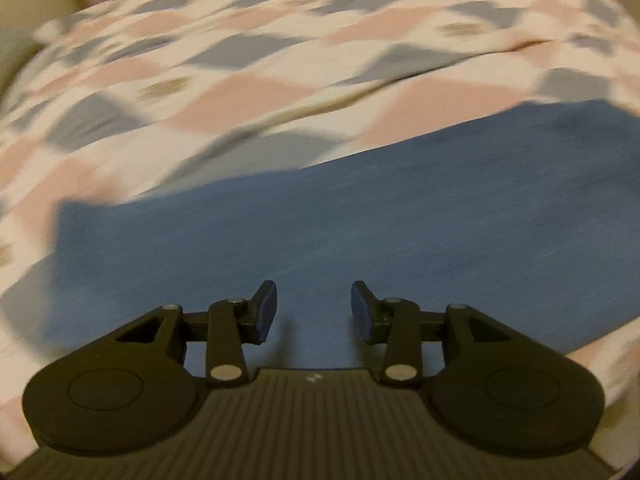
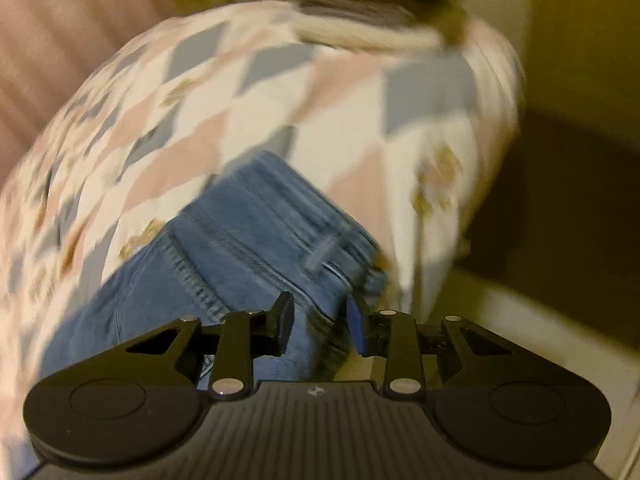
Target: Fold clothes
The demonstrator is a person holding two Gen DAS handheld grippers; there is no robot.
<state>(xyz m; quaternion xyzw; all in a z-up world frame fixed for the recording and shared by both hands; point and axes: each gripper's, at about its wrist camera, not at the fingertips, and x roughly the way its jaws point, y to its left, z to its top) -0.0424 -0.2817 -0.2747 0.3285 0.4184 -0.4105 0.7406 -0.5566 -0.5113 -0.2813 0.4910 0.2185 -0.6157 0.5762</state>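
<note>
Currently both views are motion-blurred, detail is limited.

Jeans [image 1: 360, 220] lie flat on the bed [image 1: 240, 60], on a quilt of pink, grey and white diamonds. In the left wrist view the denim is a smooth blue band; long axis runs lower-left to upper-right across the frame, one squared end at left, the other end going out of frame at right.

Left gripper [image 1: 313, 312] hovers over the denim, fingers [image 1: 267, 312] spread apart, nothing between them. Contact with the cloth: can't tell.

Right wrist view shows the waistband end of the jeans [image 2: 248, 240]: belt loop, stitched seams and a pocket edge visible. That end points up-right toward the bed edge; the leg trails off down-left.

Right gripper [image 2: 320, 326] sits above the waistband near the bed edge, fingers [image 2: 356, 328] released, gap open, gripping nothing. Denim shows through the gap.
</note>
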